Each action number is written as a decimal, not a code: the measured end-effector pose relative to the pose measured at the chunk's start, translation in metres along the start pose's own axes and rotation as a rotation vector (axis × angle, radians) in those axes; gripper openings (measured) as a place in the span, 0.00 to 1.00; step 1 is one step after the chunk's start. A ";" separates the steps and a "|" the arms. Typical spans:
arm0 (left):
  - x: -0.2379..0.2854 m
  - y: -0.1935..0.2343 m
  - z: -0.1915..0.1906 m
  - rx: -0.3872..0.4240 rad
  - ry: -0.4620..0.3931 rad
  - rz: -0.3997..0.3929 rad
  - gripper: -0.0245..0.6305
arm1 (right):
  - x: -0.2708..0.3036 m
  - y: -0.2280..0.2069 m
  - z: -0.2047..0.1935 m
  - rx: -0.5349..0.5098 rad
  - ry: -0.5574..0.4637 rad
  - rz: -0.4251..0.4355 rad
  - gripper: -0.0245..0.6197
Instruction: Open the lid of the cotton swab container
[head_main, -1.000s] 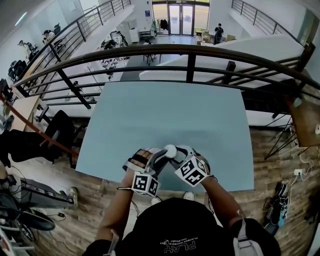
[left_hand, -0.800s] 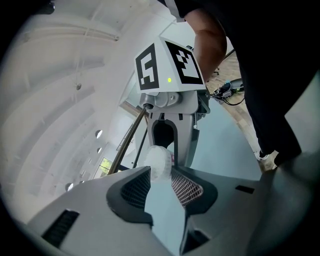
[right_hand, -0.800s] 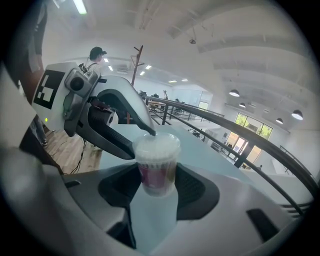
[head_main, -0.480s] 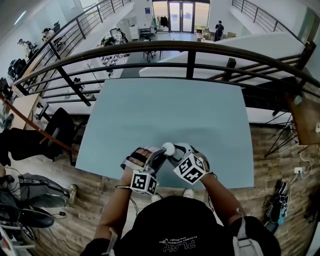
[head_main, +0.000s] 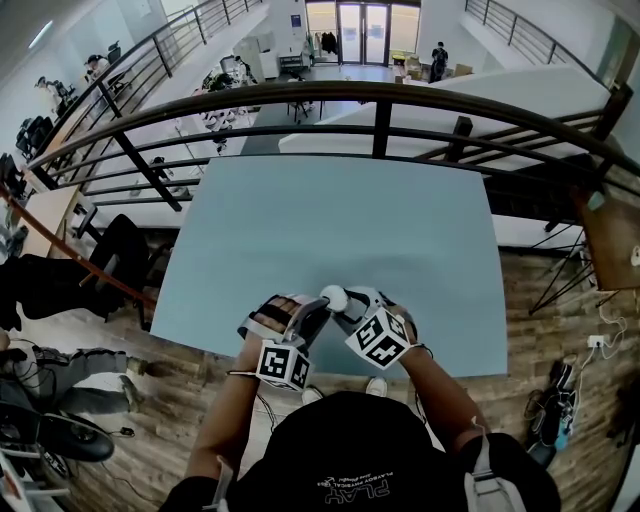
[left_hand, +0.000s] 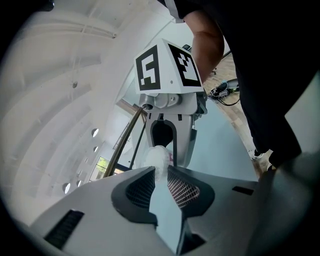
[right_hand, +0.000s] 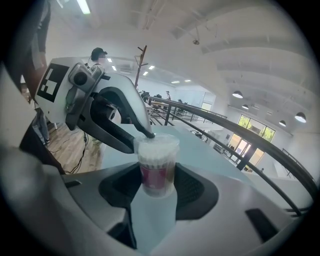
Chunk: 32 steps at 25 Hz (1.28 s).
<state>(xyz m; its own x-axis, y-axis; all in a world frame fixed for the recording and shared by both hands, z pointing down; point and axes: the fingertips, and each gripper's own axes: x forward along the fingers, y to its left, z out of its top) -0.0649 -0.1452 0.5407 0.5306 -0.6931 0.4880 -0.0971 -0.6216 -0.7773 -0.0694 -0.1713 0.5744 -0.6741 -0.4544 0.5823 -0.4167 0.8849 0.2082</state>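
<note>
"Two grippers, one small cup. Which had what?"

"The right gripper (right_hand: 159, 185) had the cotton swab container (right_hand: 157, 172). Its jaws stood fairly wide, but only as wide as the cup, with the pads pressed on the red-labelled body. The left gripper (left_hand: 161, 172) had just been closing, and the lid (right_hand: 156, 142) was between its tips. From its own view the pads looked to be touching the lid on both sides."

"And where was all that?"

"Over the near edge of the table (head_main: 340, 230), close in front of the person. I could not tell whether the cup's base rested on the surface."

"How did the cup lie?"

"Upright, with its long axis vertical and the lid on top, not yet off. The right pads gripped well below the rim, so the lid stood clear above them."

"So which way was the lid from the left gripper?"

"Straight ahead at its fingertips. The two grippers faced each other across the cup, and the left one came in higher, at lid height."

"Then the left was the nearer one for the job."

"I judged so. The pull would need to run up along the cup's axis while the right held the body steady. A sideways tug risked tilting the cup in its grip and spilling swabs."
</note>
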 end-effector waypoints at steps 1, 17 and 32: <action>0.000 0.000 0.000 0.001 0.000 0.000 0.17 | 0.000 0.000 0.001 -0.001 -0.002 0.001 0.37; -0.002 0.000 -0.004 0.023 0.003 -0.017 0.20 | 0.003 0.001 0.000 0.001 -0.017 0.016 0.37; -0.007 0.004 -0.005 -0.007 0.000 0.063 0.21 | 0.007 0.005 0.001 0.127 -0.039 0.064 0.38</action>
<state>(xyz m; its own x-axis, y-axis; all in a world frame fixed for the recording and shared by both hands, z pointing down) -0.0731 -0.1441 0.5361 0.5231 -0.7310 0.4382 -0.1366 -0.5794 -0.8035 -0.0766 -0.1704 0.5786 -0.7238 -0.4036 0.5596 -0.4443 0.8932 0.0694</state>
